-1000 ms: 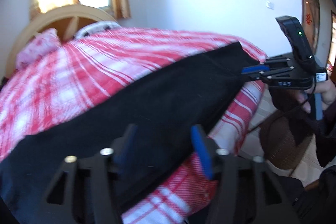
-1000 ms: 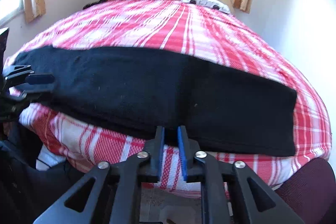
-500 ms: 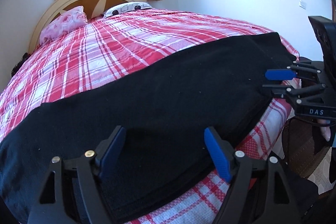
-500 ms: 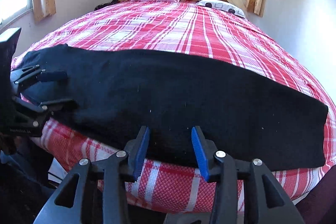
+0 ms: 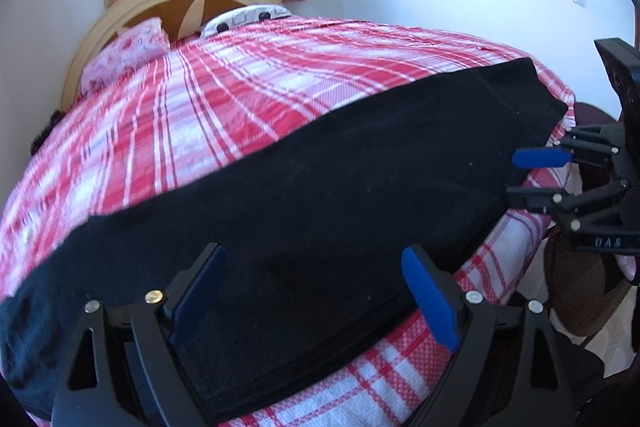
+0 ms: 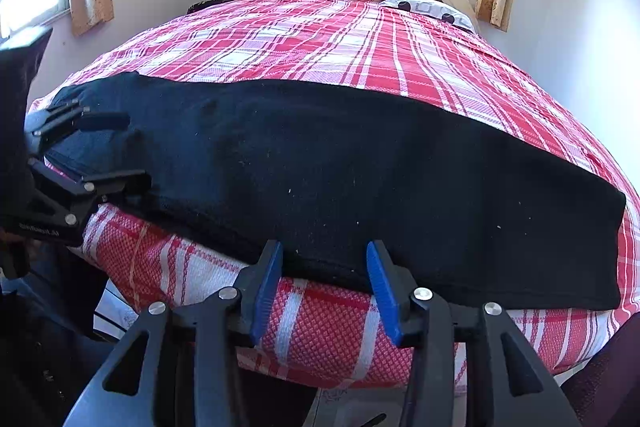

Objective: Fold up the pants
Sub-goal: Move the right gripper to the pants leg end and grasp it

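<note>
Both grippers are letting go. The left gripper (image 5: 316, 301) is spreading its jaws wide over the near edge of the black pants (image 5: 320, 195), and a second ago those jaws were standing much closer together; they have just been opening, with the cloth lying under and between the blue pads but no longer pinched. The right gripper (image 6: 322, 291) was nearly shut a second ago and its jaws have just been opening too, now standing apart at the near hem with nothing clamped between them. The pants are lying as a long, flat, dark strip across the foot of the bed (image 6: 360, 39), on the red checked bedspread, the near edge running along the mattress edge and one end reaching toward the far corner. Seen from the right side, the other gripper is hovering at the left end of the strip, its jaws apart there as well. To my eye this is the release after laying the pants out lengthwise; the next fold, end over end, is not yet begun, so both grippers will be needing fresh holds.
</note>
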A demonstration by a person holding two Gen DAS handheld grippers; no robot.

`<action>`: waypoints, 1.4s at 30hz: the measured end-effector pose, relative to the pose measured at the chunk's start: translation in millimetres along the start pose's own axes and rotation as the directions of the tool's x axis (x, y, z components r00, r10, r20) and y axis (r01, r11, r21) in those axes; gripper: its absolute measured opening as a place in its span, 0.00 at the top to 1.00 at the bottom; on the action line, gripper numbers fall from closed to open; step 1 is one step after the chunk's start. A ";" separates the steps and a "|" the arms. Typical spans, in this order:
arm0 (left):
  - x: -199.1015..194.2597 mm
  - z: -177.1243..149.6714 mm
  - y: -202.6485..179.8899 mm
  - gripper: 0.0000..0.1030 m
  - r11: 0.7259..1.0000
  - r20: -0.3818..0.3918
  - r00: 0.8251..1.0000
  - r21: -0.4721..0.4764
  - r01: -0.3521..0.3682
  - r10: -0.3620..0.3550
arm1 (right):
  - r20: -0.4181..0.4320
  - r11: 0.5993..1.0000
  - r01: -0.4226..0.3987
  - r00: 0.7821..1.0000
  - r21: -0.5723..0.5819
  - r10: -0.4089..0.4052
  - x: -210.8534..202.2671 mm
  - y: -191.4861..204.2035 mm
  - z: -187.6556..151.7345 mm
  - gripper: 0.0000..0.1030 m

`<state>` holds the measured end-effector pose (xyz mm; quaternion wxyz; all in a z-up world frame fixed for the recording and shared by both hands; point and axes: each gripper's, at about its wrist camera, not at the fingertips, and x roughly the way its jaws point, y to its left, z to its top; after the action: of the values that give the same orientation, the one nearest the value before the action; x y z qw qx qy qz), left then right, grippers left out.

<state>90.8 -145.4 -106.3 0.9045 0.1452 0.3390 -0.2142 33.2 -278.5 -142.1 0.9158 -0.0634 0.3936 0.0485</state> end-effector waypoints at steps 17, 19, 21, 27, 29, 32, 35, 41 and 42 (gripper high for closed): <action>-15.1 -41.3 123.3 0.04 0.930 -0.042 0.963 -0.254 -0.267 0.265 | 0.042 0.867 -0.485 0.874 0.118 0.484 27.8 43.5 120.7 0.54; -11.1 -51.6 127.3 0.02 0.913 -0.073 0.955 -0.281 -0.296 0.287 | 0.014 0.807 -0.567 0.819 0.166 0.573 55.0 60.1 146.5 0.54; -13.2 -58.6 133.8 0.00 0.901 -0.061 0.958 -0.328 -0.283 0.279 | -0.012 0.752 -0.619 0.770 0.226 0.638 79.2 77.3 164.6 0.54; -19.3 -68.1 155.8 0.00 0.861 -0.074 0.950 -0.405 -0.308 0.305 | -0.108 0.717 -0.626 0.726 0.305 0.680 143.5 124.8 201.8 0.54; -18.6 -73.9 164.8 0.00 0.852 -0.077 0.958 -0.441 -0.282 0.277 | -0.139 0.708 -0.622 0.711 0.334 0.690 158.8 132.3 205.3 0.54; -20.0 -77.7 168.1 0.00 0.850 -0.061 0.964 -0.461 -0.256 0.258 | -0.201 0.680 -0.624 0.662 0.384 0.722 183.4 144.1 206.0 0.63; -18.8 -78.2 166.6 0.00 0.854 -0.060 0.964 -0.452 -0.257 0.258 | -0.236 0.631 -0.642 0.595 0.435 0.769 196.8 156.7 202.2 0.71; -20.6 -79.5 167.5 0.00 0.858 -0.049 0.968 -0.454 -0.240 0.245 | -0.223 0.637 -0.641 0.608 0.429 0.762 197.5 176.8 205.2 0.90; -21.7 -80.6 167.4 0.00 0.858 -0.047 0.968 -0.455 -0.240 0.245 | -0.215 0.637 -0.637 0.613 0.434 0.760 197.8 177.2 204.1 0.91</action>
<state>113.0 38.8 -130.7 0.9350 -0.0314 0.3531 -0.0139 290.0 -64.3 -160.5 0.7247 0.2361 0.5571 0.3299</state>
